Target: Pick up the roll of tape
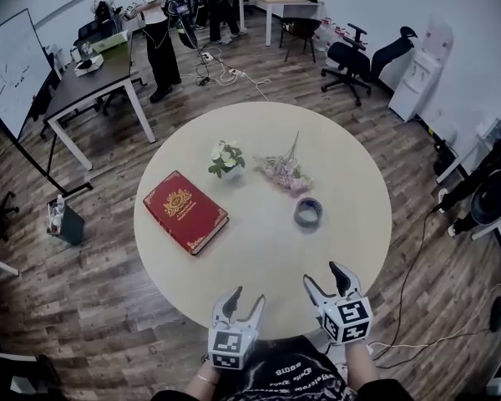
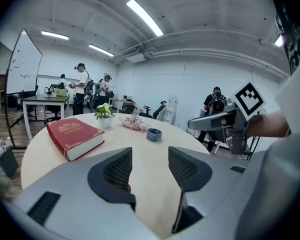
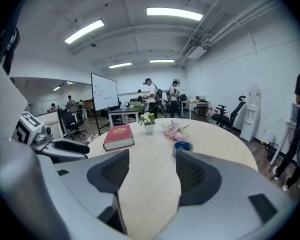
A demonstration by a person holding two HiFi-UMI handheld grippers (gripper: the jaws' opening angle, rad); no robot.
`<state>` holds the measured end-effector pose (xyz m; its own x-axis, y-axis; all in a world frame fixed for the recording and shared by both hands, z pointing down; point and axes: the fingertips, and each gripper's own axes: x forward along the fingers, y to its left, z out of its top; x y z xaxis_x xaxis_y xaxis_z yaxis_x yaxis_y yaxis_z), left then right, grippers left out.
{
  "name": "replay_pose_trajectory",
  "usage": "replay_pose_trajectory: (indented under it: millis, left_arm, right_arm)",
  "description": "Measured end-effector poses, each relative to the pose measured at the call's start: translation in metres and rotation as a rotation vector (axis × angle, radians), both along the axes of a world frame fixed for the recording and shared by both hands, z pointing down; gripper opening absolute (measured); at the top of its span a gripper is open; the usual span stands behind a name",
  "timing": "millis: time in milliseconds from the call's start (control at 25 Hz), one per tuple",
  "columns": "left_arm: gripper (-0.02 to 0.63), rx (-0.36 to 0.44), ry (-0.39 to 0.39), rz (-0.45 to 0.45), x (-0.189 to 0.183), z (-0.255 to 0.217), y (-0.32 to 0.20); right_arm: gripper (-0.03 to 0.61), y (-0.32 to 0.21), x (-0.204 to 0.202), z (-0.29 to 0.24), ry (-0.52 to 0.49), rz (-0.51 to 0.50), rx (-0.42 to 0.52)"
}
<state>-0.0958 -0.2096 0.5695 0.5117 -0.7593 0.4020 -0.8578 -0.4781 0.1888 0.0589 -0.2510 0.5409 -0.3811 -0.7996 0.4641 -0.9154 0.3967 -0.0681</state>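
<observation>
Right gripper (image 1: 321,274): the jaws stand wide apart with only bare tabletop between them. It hovers over the near edge of the table (image 1: 259,253) and points roughly toward the tape.
Left gripper (image 1: 249,296): also wide and empty, beside the right one at the near edge.
Roll of tape (image 1: 308,212): lies flat on the table ahead of the right gripper and well apart from it.
Step in hand: probably the reach, which suits the right gripper as the nearer one.
Doing it well: come in low, straddle one wall of the ring with one jaw in the hole, and close only once the pads flank it.
Watch for: the pink flowers (image 1: 284,172) just beyond the roll; stop short of them.
Clear of the path: the red book (image 1: 185,211) and the potted plant (image 1: 226,159), off to the left.
</observation>
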Motion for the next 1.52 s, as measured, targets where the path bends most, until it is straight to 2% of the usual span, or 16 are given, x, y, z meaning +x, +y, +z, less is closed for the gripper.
replay_pose_trajectory:
  millis: [320, 640, 920, 1240, 1520]
  left_arm:
    - [0.247, 0.000, -0.002, -0.063, 0.011, -0.007, -0.017]
    - [0.247, -0.014, -0.029, -0.166, 0.010, -0.005, -0.025]
    - [0.247, -0.037, -0.049, -0.255, 0.004, -0.006, -0.029]
    - [0.247, -0.062, -0.067, -0.328, 0.000, -0.005, -0.029]
    - [0.247, -0.097, -0.089, -0.397, -0.013, 0.003, -0.021]
  right_arm:
    - [0.276, -0.086, 0.033, -0.030, 0.088, -0.099, 0.020]
    - [0.241, -0.162, 0.044, -0.012, 0.197, -0.222, -0.018]
    - [0.241, -0.212, 0.042, 0.038, 0.271, -0.311, -0.144]
    - [0.233, -0.241, 0.048, 0.102, 0.362, -0.394, -0.333]
    - [0.227, -0.253, 0.061, 0.139, 0.421, -0.406, -0.449]
